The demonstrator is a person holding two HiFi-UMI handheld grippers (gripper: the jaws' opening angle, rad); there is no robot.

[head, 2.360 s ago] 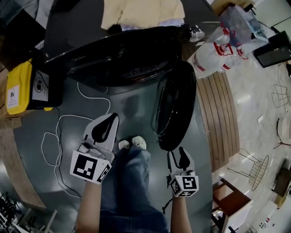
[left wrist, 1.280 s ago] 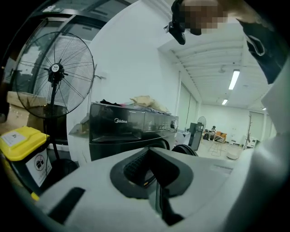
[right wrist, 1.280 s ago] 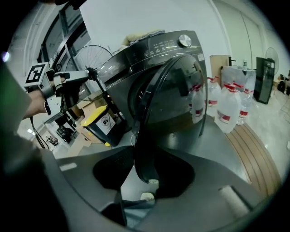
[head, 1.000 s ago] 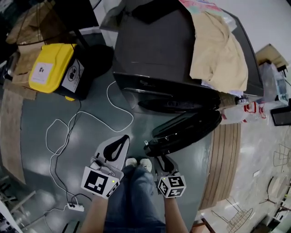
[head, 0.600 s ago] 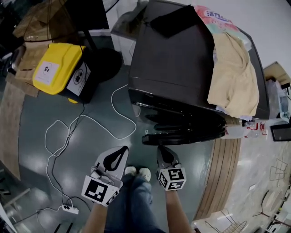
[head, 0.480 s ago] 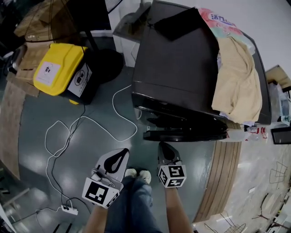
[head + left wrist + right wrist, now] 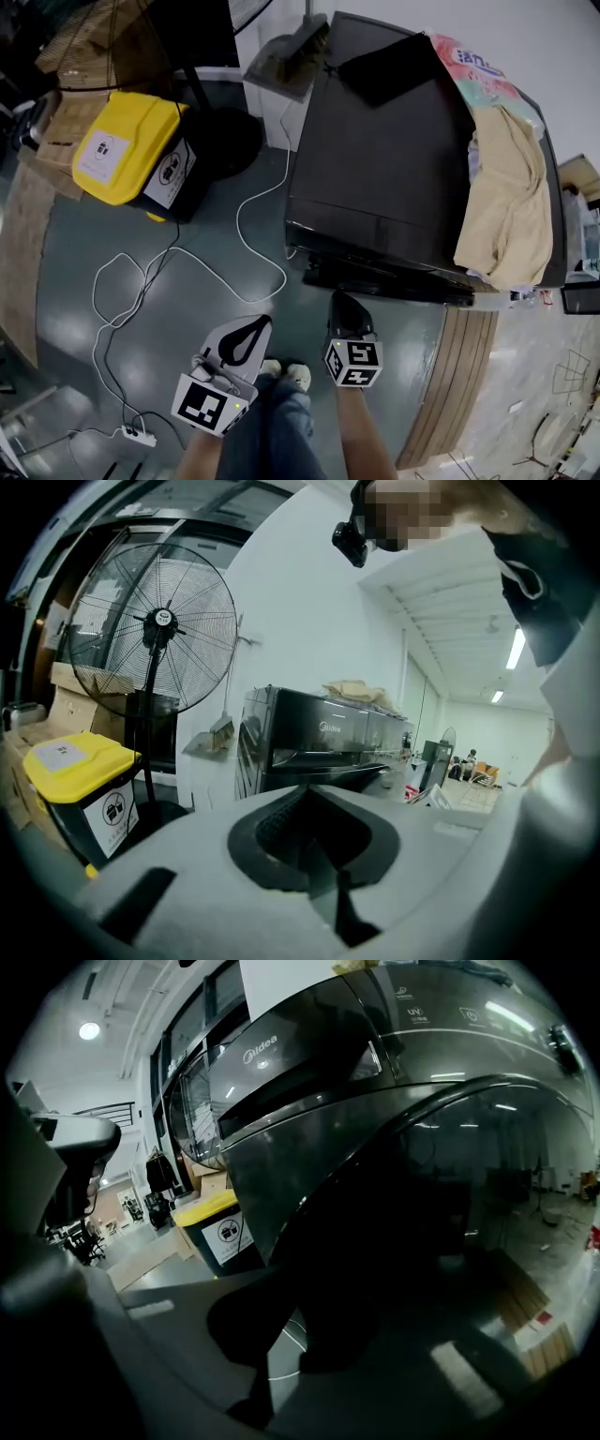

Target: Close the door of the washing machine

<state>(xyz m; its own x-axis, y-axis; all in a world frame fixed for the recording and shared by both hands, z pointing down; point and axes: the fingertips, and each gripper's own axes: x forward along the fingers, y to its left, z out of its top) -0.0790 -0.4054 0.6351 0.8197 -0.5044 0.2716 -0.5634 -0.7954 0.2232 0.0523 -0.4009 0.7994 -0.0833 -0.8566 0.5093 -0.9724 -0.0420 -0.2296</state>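
The dark front-loading washing machine (image 7: 394, 169) stands ahead of me, seen from above in the head view. Its round black door (image 7: 394, 279) lies almost flat against the front. My right gripper (image 7: 342, 305) is shut, empty, with its tips at the door's left part. In the right gripper view, the door's dark glass (image 7: 450, 1222) fills the picture just beyond the right gripper (image 7: 281, 1288). My left gripper (image 7: 253, 326) hangs shut and empty over the floor, left of the door and apart from it. The left gripper (image 7: 307, 794) points at the machine (image 7: 319, 747) from a distance.
A yellow-lidded bin (image 7: 122, 150) and a fan's round base (image 7: 225, 141) stand to the left. A white cable (image 7: 169, 253) loops over the grey floor to a power strip (image 7: 127, 433). Beige cloth (image 7: 511, 197) lies on the machine. A slatted wooden panel (image 7: 459, 375) is at right.
The door has swung from wide open to almost flat against the machine's front. My right gripper followed it toward the machine. The left gripper moved a little.
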